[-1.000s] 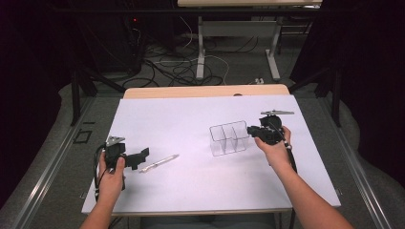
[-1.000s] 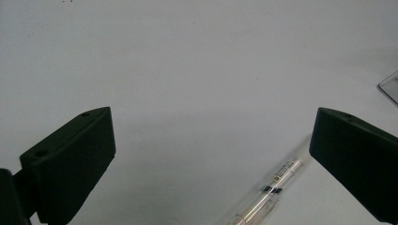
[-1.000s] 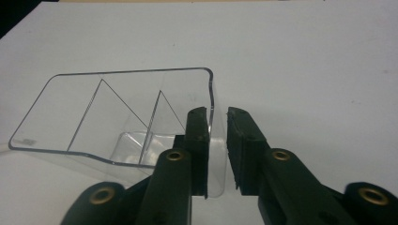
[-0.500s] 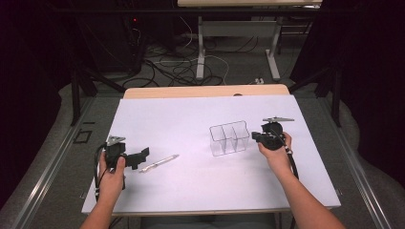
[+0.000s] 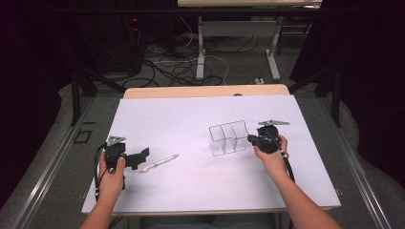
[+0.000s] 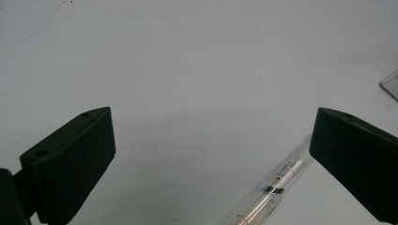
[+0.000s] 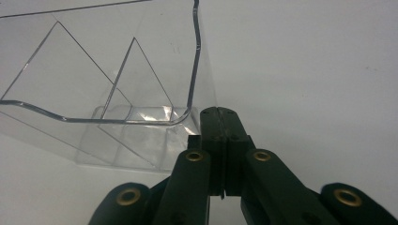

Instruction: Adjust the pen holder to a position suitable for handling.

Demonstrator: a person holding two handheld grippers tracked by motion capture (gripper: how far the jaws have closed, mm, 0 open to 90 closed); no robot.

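Our right hand-held gripper [image 5: 250, 139], jaws closed and empty, has slid back beside the clear plastic 3-compartment organiser [image 5: 228, 138]; our left hand-held gripper [image 6: 211, 154] stays wide open around the clear pen [image 6: 270, 193] on the white desk [image 5: 191, 119]

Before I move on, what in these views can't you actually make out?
- Print on the pen: too small in the left gripper view; its lower end is cut off by the bottom edge.
- Whether the right gripper pinches the clear organizer's wall: the closed fingers sit against its corner, contact unclear.
- Organizer's far compartments: cut off in the right gripper view.
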